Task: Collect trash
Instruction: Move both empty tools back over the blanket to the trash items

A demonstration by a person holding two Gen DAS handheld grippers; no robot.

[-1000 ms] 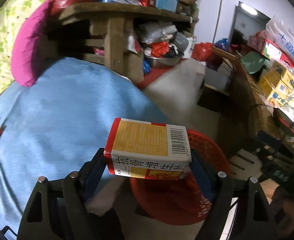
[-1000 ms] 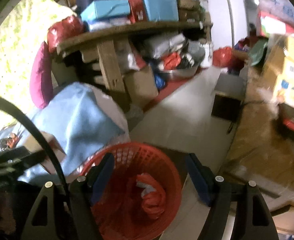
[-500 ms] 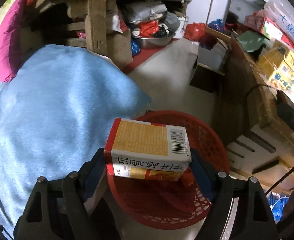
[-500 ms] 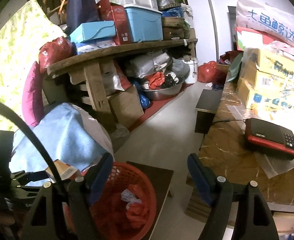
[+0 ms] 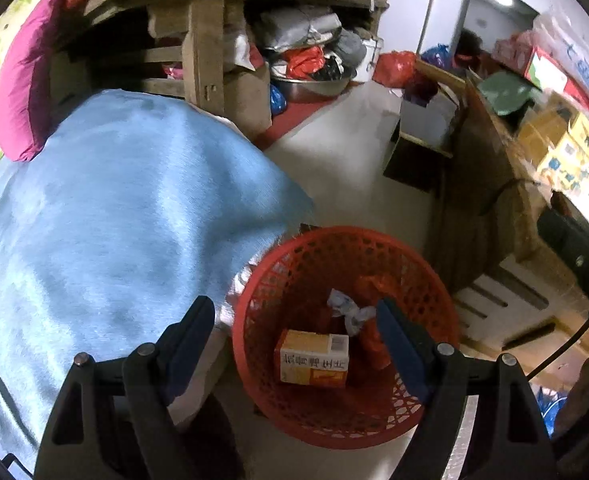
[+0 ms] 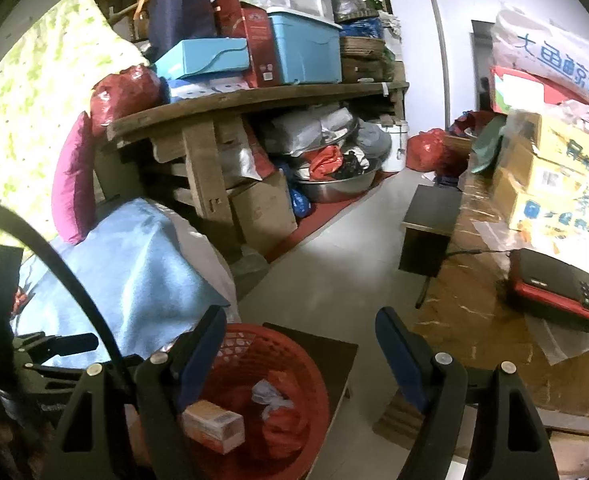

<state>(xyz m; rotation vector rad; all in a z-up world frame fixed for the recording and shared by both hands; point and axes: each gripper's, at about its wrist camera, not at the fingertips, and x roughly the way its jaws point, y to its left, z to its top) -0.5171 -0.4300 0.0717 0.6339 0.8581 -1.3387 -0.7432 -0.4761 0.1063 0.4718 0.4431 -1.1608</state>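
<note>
A red mesh basket point(image 5: 290, 276) stands on the floor beside the blue-covered bed. An orange and white carton point(image 5: 314, 358) lies inside it, next to a crumpled white paper point(image 5: 348, 310) and a red wrapper point(image 5: 370, 344). My left gripper point(image 5: 296, 330) is open and empty, above the basket. My right gripper point(image 6: 300, 344) is open and empty, above the floor to the right of the basket point(image 6: 294, 360); the carton point(image 6: 212, 426) shows in that view too.
A bed with a blue cover point(image 5: 106, 216) fills the left. A wooden shelf point(image 6: 234, 100) stacked with boxes stands behind it. A wooden table point(image 6: 486, 312) with a red and black radio point(image 6: 554, 290) is on the right. A small wrapper point(image 6: 20, 298) lies on the bed.
My left gripper opened and the carton dropped from it into the red basket. The right gripper has risen and stayed open.
</note>
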